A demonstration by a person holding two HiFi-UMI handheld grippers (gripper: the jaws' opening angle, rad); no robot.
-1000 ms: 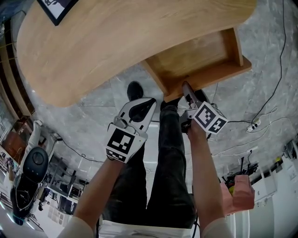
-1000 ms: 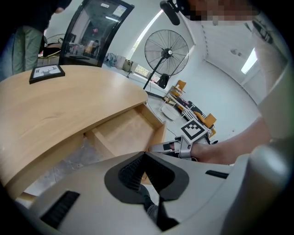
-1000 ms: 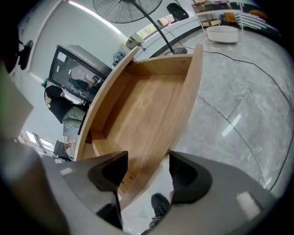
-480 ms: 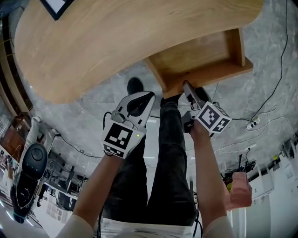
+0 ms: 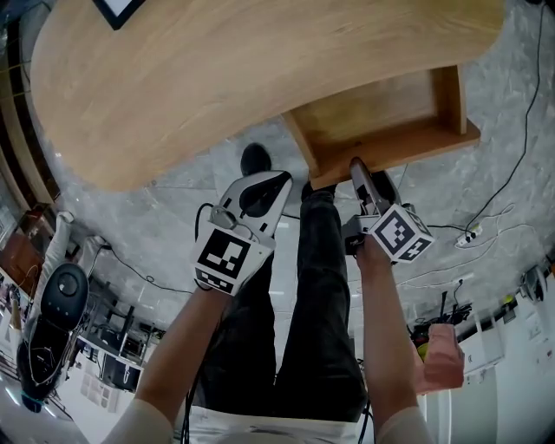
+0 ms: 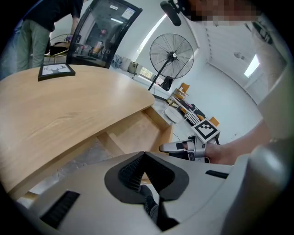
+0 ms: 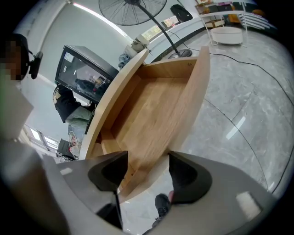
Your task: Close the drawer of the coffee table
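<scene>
Pale wood drawer [image 5: 381, 113] is seen standing open at the near right side of the desk [image 5: 173, 87]; its far end is hidden under the top. A black picture frame [image 5: 120, 9] is cut off at the far edge of the head view. Right tongs [image 7: 147, 170] are held apart, with the drawer's front board just beyond the gap; contact cannot be judged. Left tongs [image 6: 144, 156] are closed together, empty, left of the drawer. One black shoe [image 5: 254, 159] is noted on the grey marble floor [image 5: 173, 217]; the other is largely covered by the right tongs. A standing fan [image 6: 172, 55] and cables [image 5: 486, 217] are seen farther right.
</scene>
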